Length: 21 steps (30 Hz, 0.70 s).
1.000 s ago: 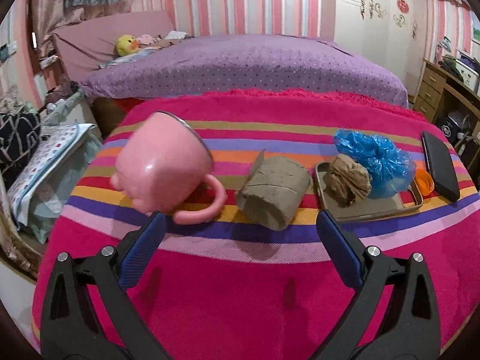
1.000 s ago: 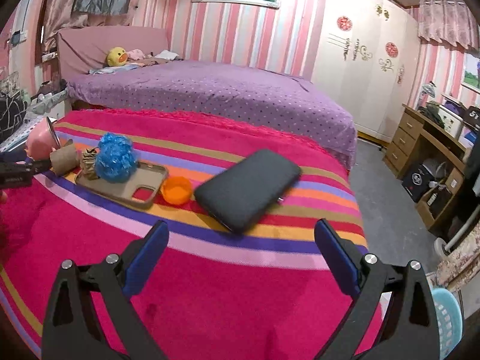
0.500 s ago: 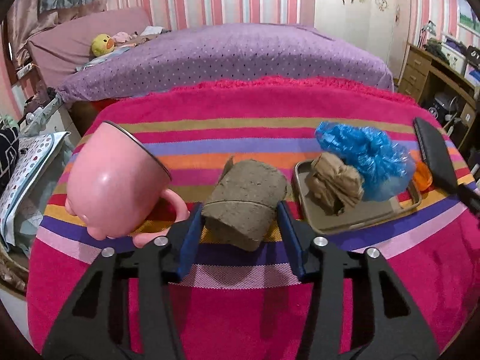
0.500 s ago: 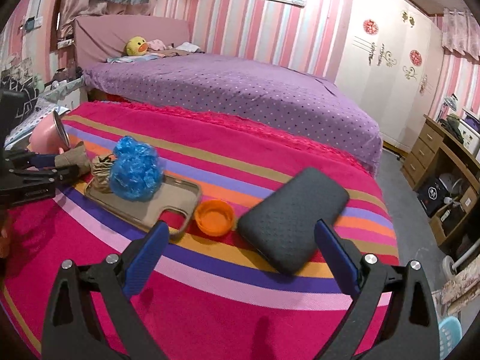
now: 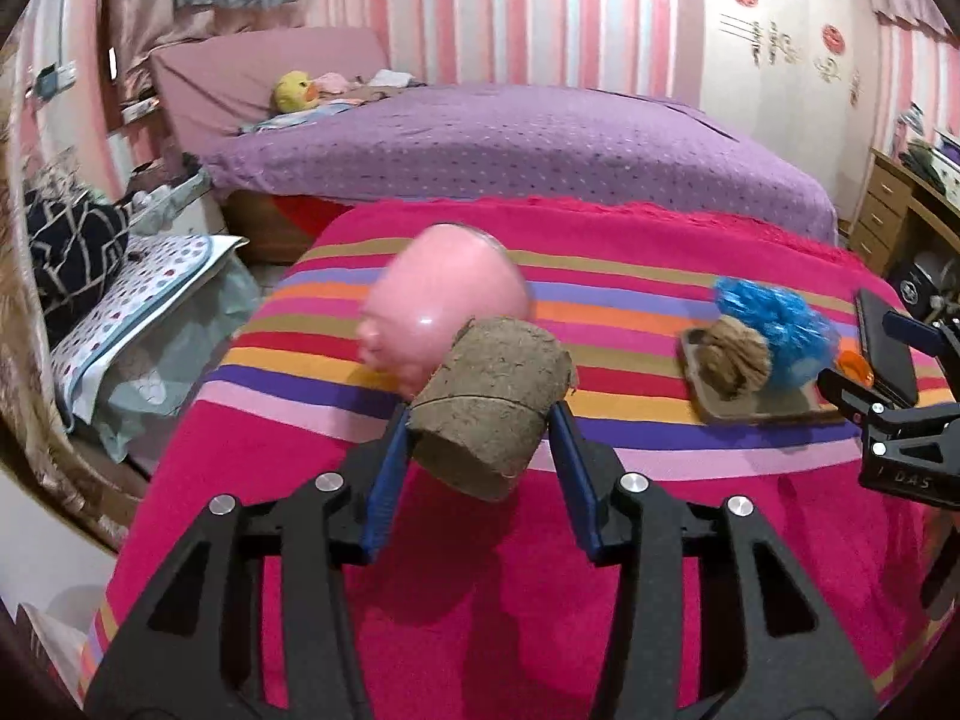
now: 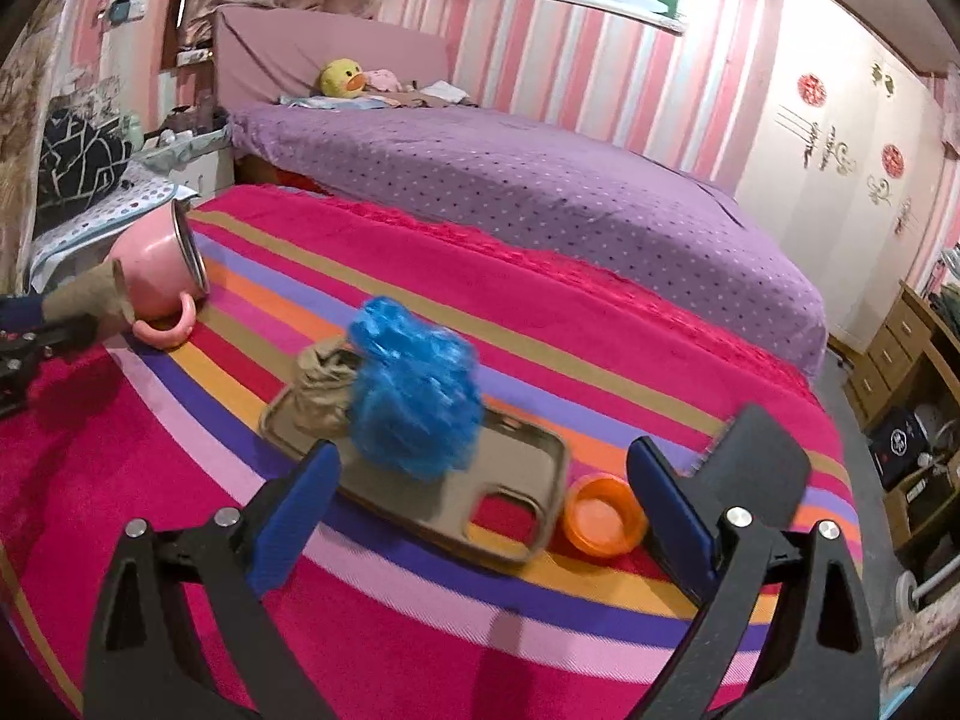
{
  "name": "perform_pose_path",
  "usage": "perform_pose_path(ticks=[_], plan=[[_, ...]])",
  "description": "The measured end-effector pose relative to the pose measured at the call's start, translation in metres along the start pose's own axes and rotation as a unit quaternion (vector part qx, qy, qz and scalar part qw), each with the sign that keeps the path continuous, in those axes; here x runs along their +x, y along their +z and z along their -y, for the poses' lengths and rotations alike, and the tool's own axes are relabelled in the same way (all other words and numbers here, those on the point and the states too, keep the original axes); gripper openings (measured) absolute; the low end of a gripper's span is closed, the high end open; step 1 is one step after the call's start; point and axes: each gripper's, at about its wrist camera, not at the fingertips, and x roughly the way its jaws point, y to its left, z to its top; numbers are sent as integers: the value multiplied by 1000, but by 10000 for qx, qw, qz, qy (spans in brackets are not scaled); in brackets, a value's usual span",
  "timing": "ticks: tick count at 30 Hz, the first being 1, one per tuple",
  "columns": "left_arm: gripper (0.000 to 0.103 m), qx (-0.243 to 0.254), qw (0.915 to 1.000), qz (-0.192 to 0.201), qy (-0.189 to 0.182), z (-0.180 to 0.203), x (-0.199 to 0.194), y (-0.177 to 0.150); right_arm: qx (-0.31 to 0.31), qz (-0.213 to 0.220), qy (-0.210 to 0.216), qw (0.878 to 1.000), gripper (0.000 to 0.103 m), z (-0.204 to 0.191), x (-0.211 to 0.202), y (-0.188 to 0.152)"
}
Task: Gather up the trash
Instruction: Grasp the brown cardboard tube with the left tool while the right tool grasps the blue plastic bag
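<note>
**Roll gripped on the left; blue bag ahead of the right**

Since a second ago my left hand-held gripper [image 5: 480,420] has closed from wide spread onto the cardboard roll [image 5: 489,405]; the roll now sits pinched between both blue pads and looks lifted off the striped blanket [image 5: 600,540], in front of the pink mug [image 5: 447,306]. The roll's long axis points away from me, roughly along the fingers.

My right hand-held gripper [image 6: 483,483] has swung left. It stands spread and holds nothing. The blue plastic bag [image 6: 414,402] lies just ahead of it, slightly left of centre, resting on the phone case [image 6: 480,498] and touching the brown paper wad [image 6: 324,384]. The right hand is the nearer one to that bag.

- Right wrist view: shows the orange cap [image 6: 603,519] just beside the case, inside the right pad.
- Left wrist view: shows the pads' contact with the roll; the right view shows only the roll's end at its left edge.
</note>
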Motion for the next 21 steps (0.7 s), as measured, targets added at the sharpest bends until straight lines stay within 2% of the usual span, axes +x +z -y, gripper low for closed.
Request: perform_pose_path(ticks=[2, 4, 5, 7, 9, 14, 21], plan=[[45, -66, 10000, -34, -62, -7, 3, -2, -58, -34, 47, 10000, 84, -5, 7, 3], [45, -62, 10000, -51, -23, -7, 4, -4, -200, -113, 20, 9997, 66, -11, 17, 3], [45, -46, 10000, -57, 0, -7, 6, -3, -210, -172, 75, 9996, 60, -12, 21, 3], [45, 14, 10000, -55, 36, -4, 6, -3, -211, -268, 257, 9991, 42, -12, 26, 2], [45, 43, 10000, -18, 56, -3, 4, -1, -244, -224, 288, 9990, 29, -11, 22, 1], [45, 102, 9998, 119, 83, 5, -6, 0, -119, 6, 168, 9998, 27, 8, -10, -5], [45, 248, 9986, 453, 65, 41, -40, 1, -50, 190, -232, 9995, 27, 50, -85, -19]])
